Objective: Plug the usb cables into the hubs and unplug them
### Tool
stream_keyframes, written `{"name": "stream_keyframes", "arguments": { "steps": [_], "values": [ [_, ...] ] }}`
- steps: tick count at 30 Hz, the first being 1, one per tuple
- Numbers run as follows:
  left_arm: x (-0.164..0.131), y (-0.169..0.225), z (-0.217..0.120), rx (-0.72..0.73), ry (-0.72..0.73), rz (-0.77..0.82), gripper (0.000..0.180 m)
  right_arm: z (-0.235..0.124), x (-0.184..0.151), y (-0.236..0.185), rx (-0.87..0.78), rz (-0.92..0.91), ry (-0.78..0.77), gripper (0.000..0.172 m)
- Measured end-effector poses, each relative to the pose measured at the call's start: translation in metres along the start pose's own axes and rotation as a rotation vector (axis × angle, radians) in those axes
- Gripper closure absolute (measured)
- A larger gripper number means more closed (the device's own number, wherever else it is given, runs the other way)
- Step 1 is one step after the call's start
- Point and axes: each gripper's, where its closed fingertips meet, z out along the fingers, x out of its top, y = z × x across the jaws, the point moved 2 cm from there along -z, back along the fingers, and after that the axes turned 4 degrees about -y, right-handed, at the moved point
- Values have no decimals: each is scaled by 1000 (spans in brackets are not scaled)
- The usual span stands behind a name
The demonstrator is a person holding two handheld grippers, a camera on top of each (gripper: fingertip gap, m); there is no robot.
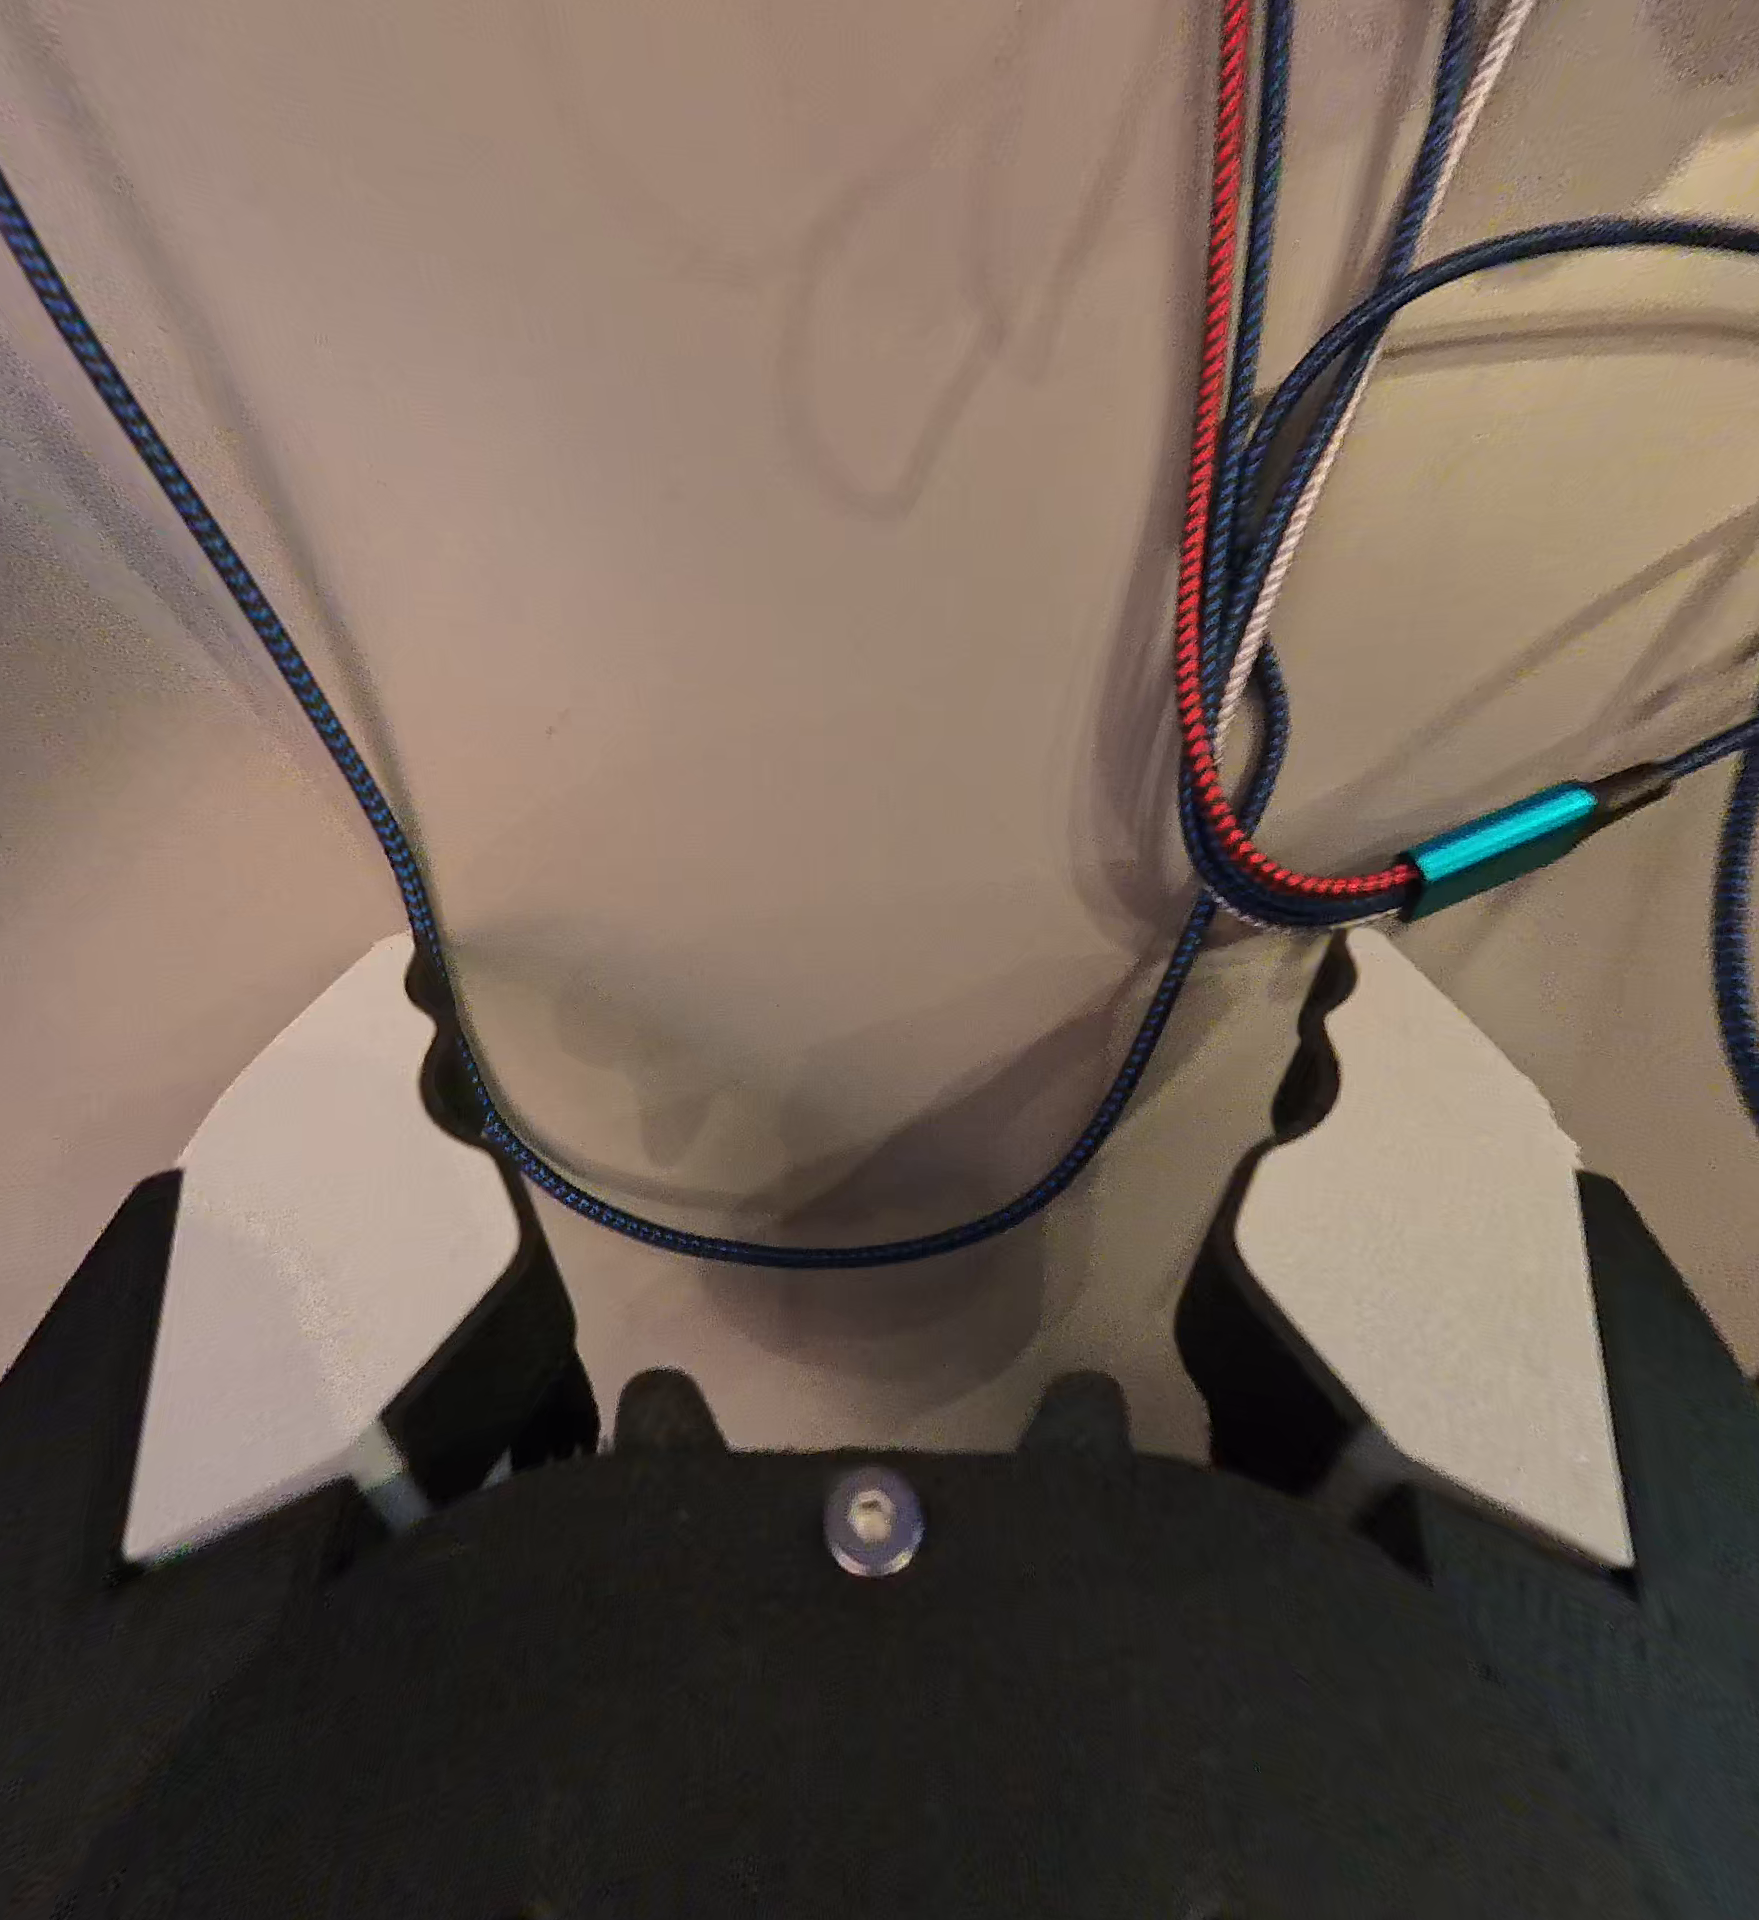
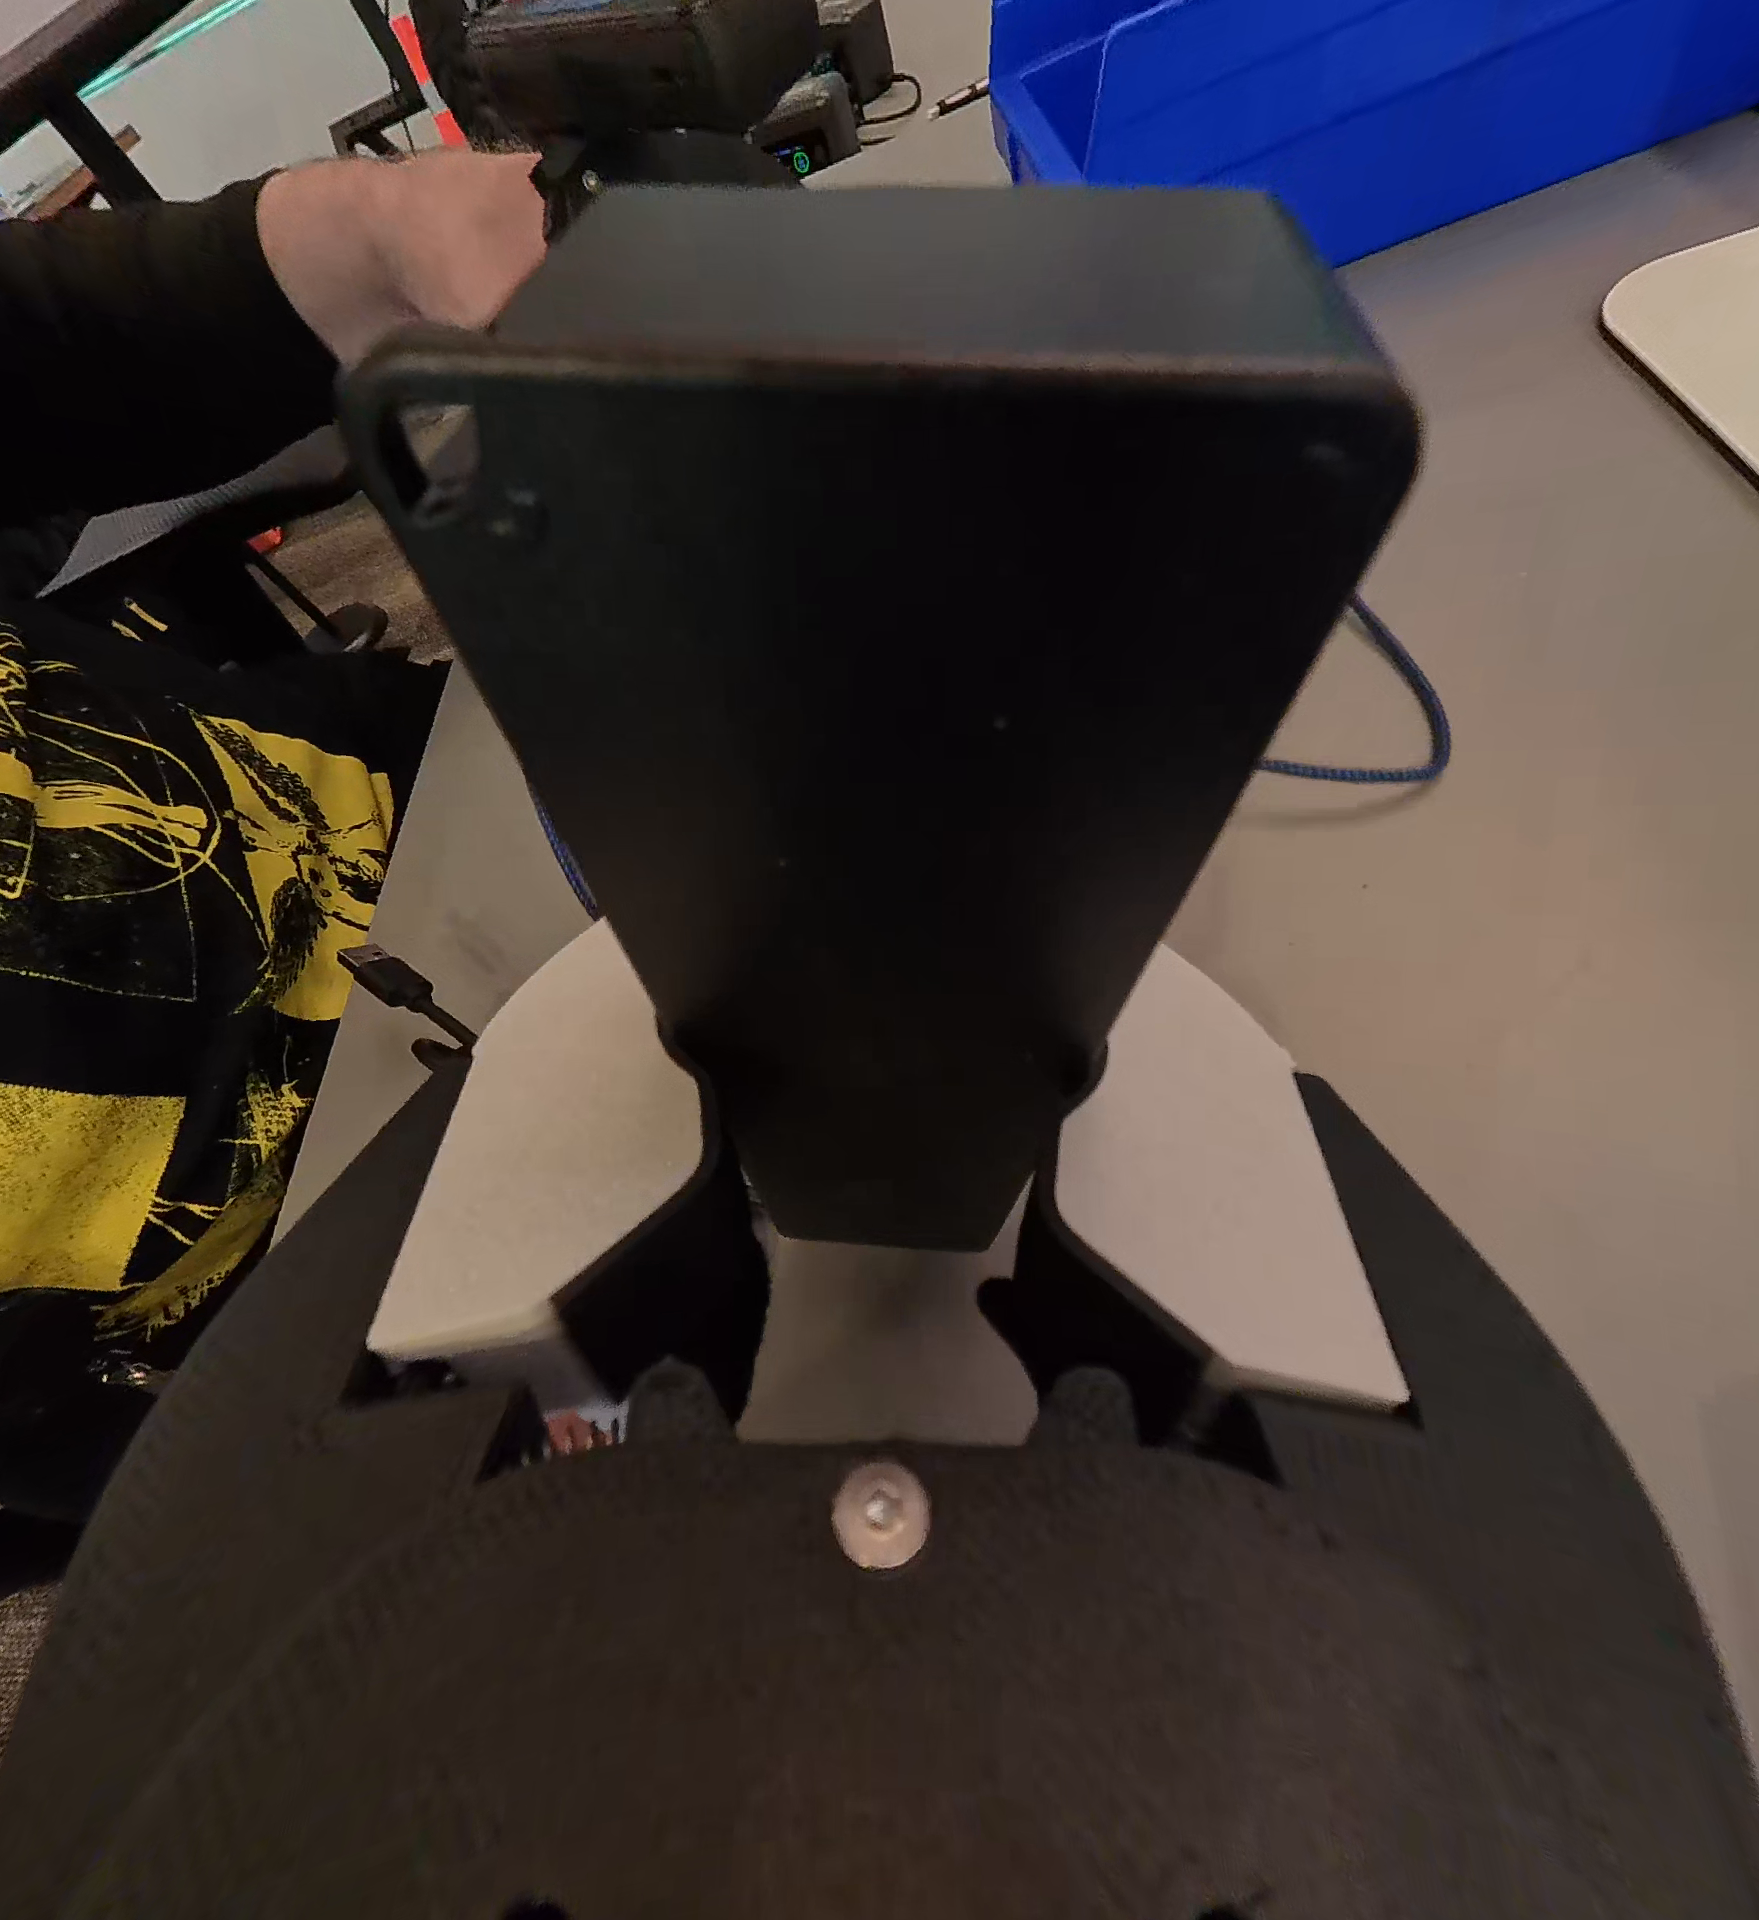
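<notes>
Right gripper (image 2: 880, 1049) clamped on black hub (image 2: 885, 623), raised over table (image 2: 1477, 987). Left gripper (image 1: 880, 997) spread wide, empty, blue cable (image 1: 802, 1252) sagging between fingers. Best: hub steady, regrasp near teal connector (image 1: 1503, 852) at right.

The left gripper (image 1: 880, 997) stands spread wide above the table (image 1: 750, 520), clamping nothing. The right gripper (image 2: 880, 1070) is clamped on a black box (image 2: 885, 623) raised over that table.

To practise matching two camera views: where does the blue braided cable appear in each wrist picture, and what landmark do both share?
Left wrist view: blue braided cable sags loose between the wide-open fingers.
Right wrist view: its loop lies right of the held black hub.
Shared landmark: the grey tabletop.
</notes>
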Motion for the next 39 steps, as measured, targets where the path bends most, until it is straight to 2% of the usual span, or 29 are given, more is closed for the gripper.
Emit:
{"name": "stream_keyframes", "arguments": {
  "steps": [2,5,8,14,20,23,26,28,31,35,39],
  "values": [
    [11,10,1,-35,31,-14,34,0,0,0,-1,3,0,108],
    [23,21,8,-10,33,10,34,2,1,1,-5,5,4,108],
    [40,39,15,14,31,38,42,6,3,1,-9,6,10,108],
    [81,77,25,-23,115,102,58,22,10,5,-57,27,5,108],
    [92,89,29,-26,142,130,60,26,9,9,-83,26,-40,107],
    [92,89,29,-19,160,118,60,16,11,5,-83,27,-52,100],
    [92,89,29,-19,168,117,61,-1,7,-2,-94,17,-100,85],
    [92,88,29,-20,168,116,62,-16,-6,-7,-120,11,-175,79],
    [93,88,29,-19,175,112,62,-33,-46,-17,-140,114,-336,67],
    [93,89,29,-15,187,108,61,-15,-97,-23,-208,164,-477,55],
    [94,90,30,-14,187,110,61,1,-96,2,-408,-3,-443,45]
  ]
}}
